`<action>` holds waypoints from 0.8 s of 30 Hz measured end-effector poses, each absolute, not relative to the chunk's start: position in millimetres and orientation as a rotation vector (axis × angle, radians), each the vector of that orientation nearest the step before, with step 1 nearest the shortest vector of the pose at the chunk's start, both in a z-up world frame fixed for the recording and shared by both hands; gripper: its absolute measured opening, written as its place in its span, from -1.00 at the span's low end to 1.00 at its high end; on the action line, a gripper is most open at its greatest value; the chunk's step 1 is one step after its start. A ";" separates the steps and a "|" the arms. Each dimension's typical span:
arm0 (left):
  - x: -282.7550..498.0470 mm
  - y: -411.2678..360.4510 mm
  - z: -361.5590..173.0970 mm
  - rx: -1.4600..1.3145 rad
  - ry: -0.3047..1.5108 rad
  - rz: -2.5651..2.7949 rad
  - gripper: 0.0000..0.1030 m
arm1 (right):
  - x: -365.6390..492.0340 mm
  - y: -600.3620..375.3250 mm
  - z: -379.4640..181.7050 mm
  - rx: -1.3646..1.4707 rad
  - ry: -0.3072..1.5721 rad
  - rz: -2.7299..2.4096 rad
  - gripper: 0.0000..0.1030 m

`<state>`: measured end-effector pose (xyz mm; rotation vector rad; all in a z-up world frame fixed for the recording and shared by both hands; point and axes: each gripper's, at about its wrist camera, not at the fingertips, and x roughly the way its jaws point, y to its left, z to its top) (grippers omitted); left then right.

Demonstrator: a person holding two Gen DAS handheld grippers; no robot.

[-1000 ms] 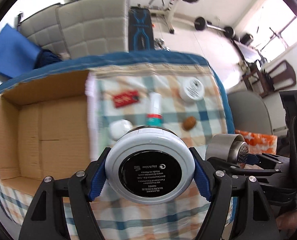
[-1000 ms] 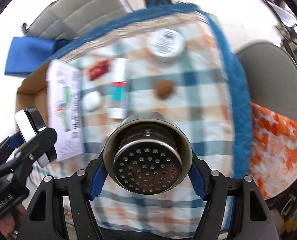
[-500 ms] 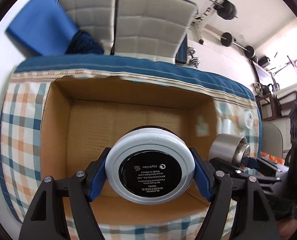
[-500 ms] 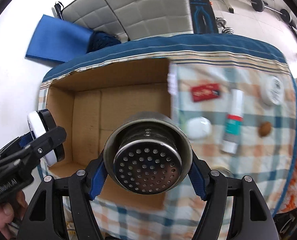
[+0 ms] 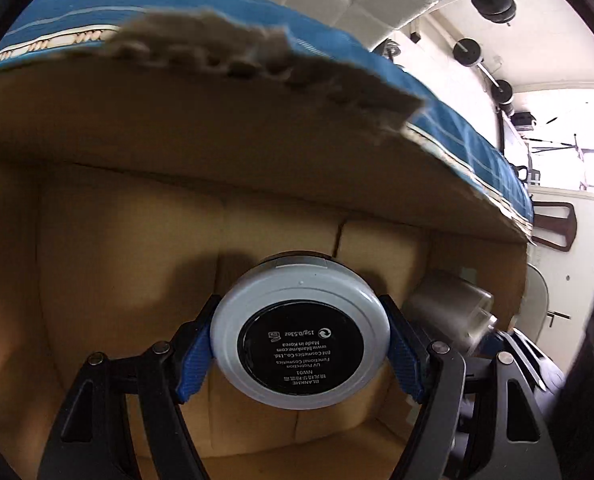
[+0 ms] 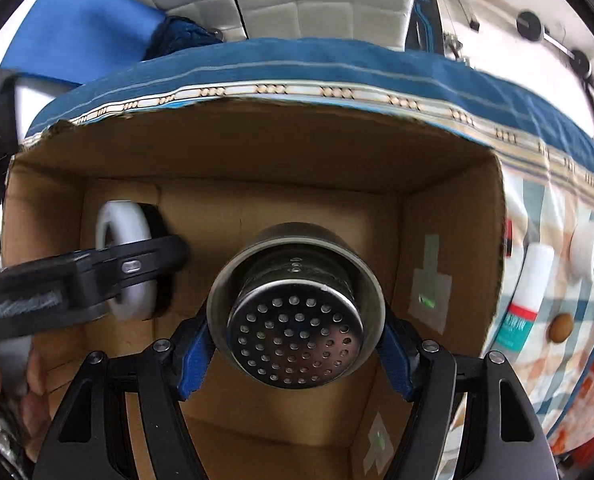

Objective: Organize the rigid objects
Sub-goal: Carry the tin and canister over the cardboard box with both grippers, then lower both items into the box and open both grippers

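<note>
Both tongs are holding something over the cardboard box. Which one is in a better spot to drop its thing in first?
Probably the left. The left tongs hold the white compact low inside the cardboard box, near its floor. The right tongs hold the metal strainer cup higher, above the opening.

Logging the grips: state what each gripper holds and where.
Left gripper clamps the round compact across its rim; right gripper clamps the metal strainer cup by its flared rim.

Compact (image 5: 300, 334): glossy white plastic, black printed label. Strainer (image 6: 295, 312): brushed metal, perforated face. Box (image 6: 257, 152): matt corrugated cardboard, ragged edge at 12 o'clock. Tablecloth (image 6: 569, 300): woven checked cloth.
</note>
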<state>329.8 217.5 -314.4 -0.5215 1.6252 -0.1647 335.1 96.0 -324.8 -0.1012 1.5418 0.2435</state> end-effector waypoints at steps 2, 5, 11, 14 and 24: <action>333.8 213.5 -317.8 -0.482 1.632 -0.169 0.42 | 339.1 102.5 -332.4 -0.124 1.560 0.240 0.43; 337.3 209.2 -322.3 -0.491 1.646 -0.185 0.42 | 343.7 105.4 -346.3 -0.092 1.594 0.245 0.43; 339.8 205.4 -326.0 -0.452 1.664 -0.161 0.46 | 355.8 107.7 -357.1 -0.085 1.578 0.209 0.43; 339.3 205.7 -325.8 -0.447 1.672 -0.145 0.54 | 361.9 107.2 -367.4 -0.052 1.621 0.214 0.44; 330.5 213.4 -305.8 -0.424 1.662 -0.149 0.92 | 363.2 118.2 -351.0 0.002 1.627 0.235 0.79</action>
